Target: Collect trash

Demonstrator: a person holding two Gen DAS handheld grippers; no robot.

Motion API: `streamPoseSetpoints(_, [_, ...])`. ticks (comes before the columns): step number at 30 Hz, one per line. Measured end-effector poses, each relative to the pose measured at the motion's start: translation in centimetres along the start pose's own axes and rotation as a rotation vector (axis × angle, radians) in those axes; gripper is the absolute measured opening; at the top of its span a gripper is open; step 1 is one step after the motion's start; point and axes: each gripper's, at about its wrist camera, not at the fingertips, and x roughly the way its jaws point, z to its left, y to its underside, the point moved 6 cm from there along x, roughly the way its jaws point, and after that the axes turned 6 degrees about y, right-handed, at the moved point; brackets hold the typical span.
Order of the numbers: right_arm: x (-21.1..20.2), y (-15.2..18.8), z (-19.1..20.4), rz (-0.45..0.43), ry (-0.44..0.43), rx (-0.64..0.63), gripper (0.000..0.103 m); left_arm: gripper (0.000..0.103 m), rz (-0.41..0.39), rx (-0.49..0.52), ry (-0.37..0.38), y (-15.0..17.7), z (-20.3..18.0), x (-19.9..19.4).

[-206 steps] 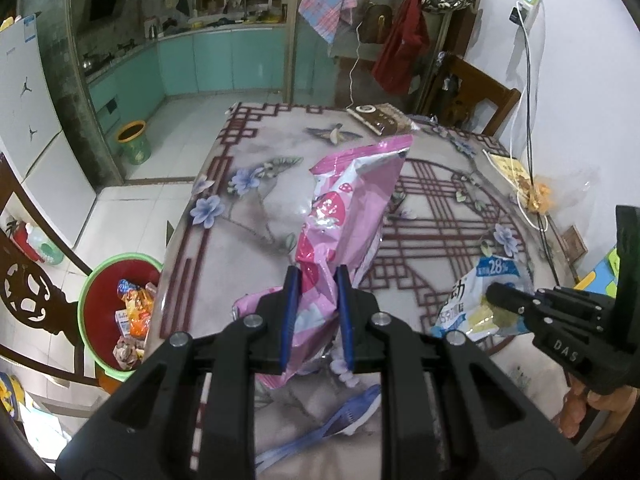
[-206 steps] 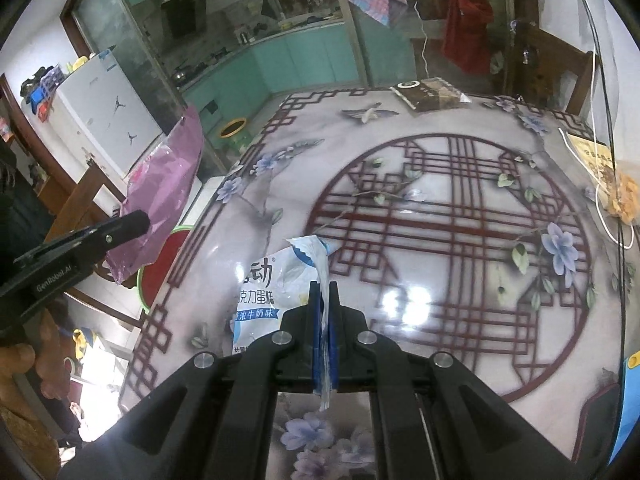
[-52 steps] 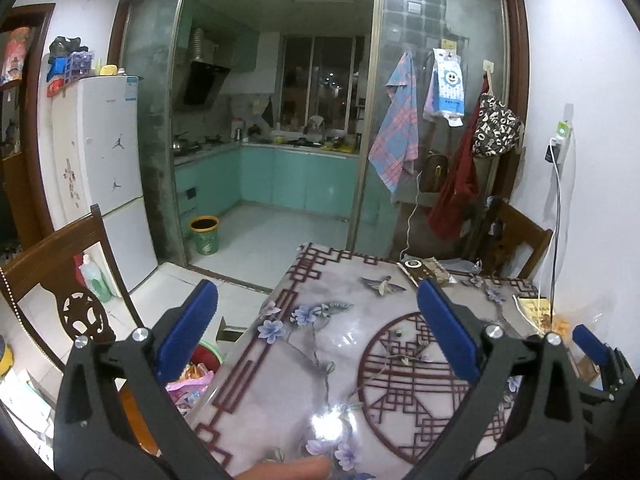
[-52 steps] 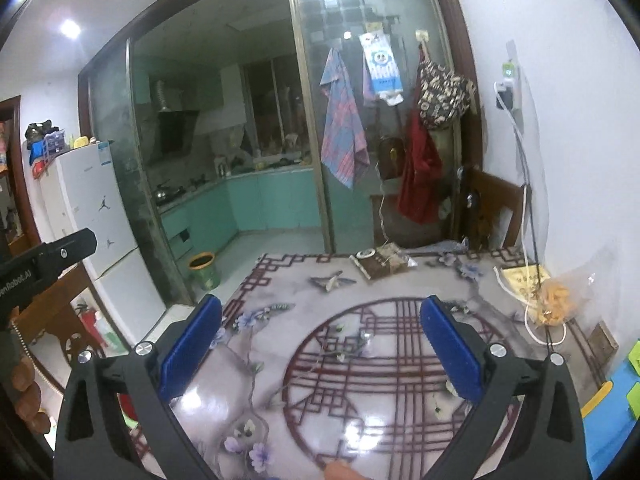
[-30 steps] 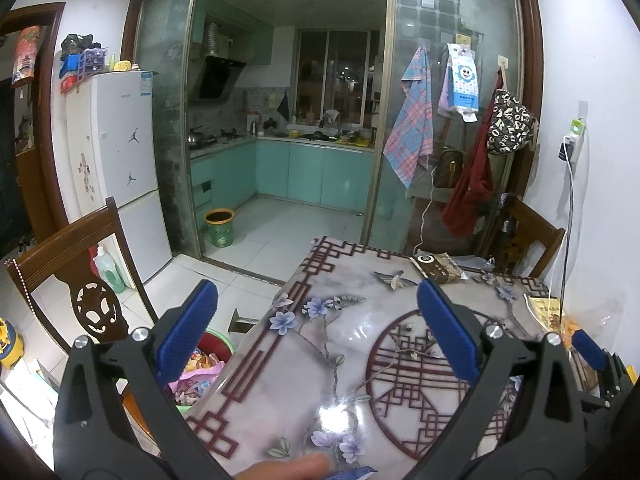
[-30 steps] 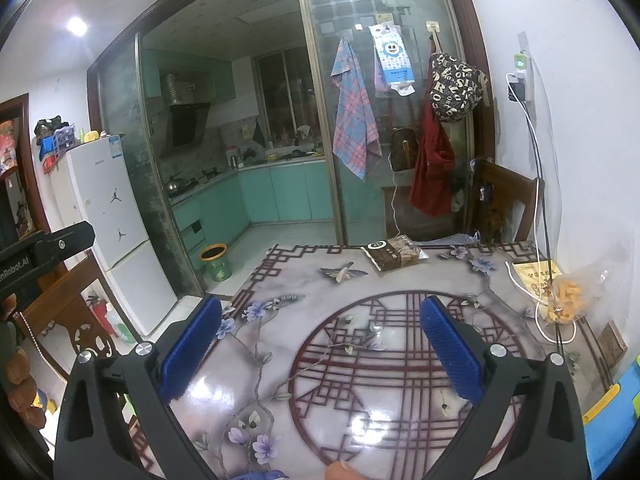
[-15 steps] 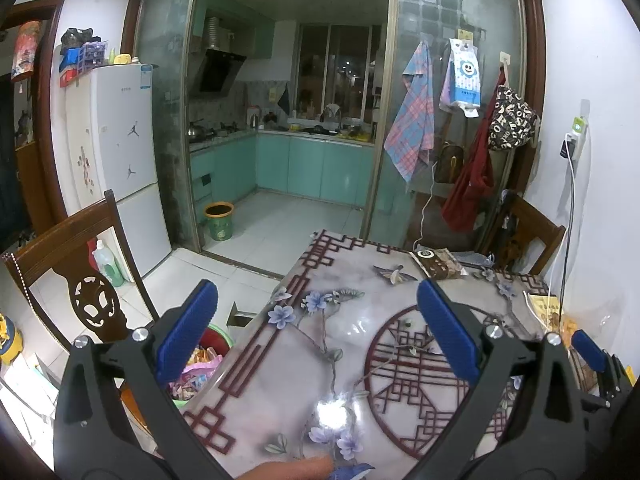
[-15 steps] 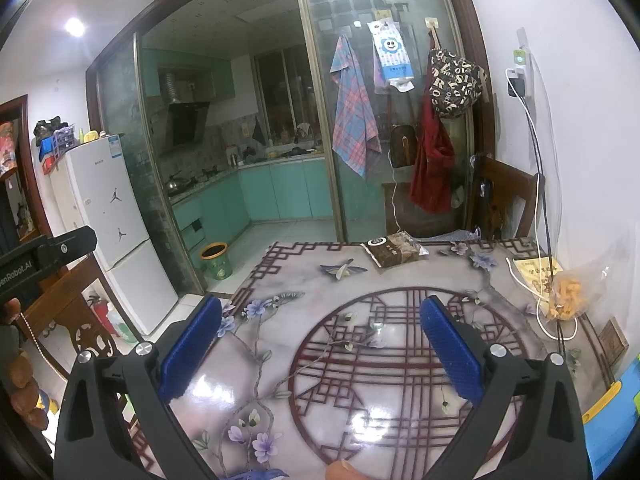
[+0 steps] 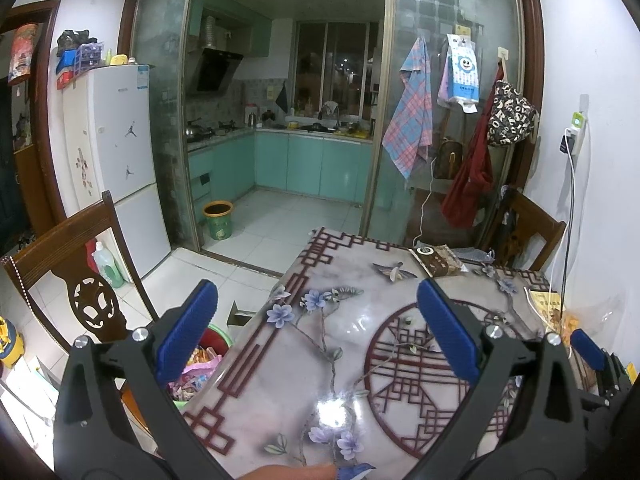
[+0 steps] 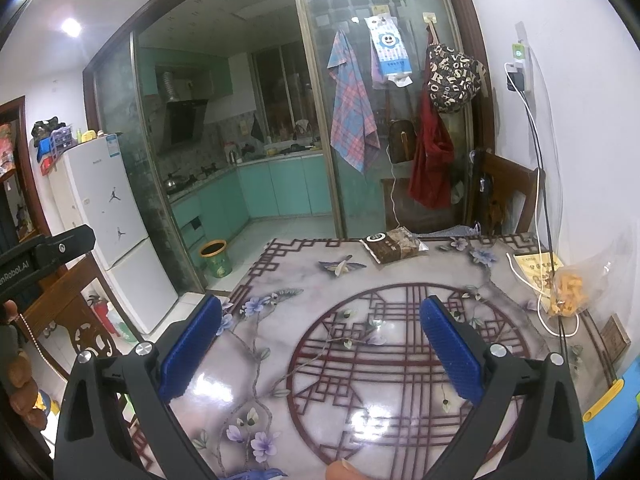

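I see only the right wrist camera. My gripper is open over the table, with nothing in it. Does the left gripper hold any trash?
Observer: No. The left gripper is open, and nothing is between its fingers.
Operator: Where is the bin? I cannot find it in my view.
Observer: A red basin with a green rim stands on the floor beside the left edge of the table, near the wooden chair.
Operator: Is something inside it?
Observer: Yes, a pink bag and other wrappers lie in it.
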Motion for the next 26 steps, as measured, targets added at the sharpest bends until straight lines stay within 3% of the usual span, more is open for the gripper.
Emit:
streamPoseSetpoints(18, [2.2, 1.1, -1.2, 0.054, 0.015, 0.018, 0.096, 0.098, 0.028, 0.048, 0.03, 0.9, -1.5, 2.3])
streamPoseSetpoints(26, [5.2, 3.4, -3.9, 0.15, 0.072, 0.044, 0.096, 0.098, 0.141, 0.007, 0.065, 4.0, -2.3, 7.8])
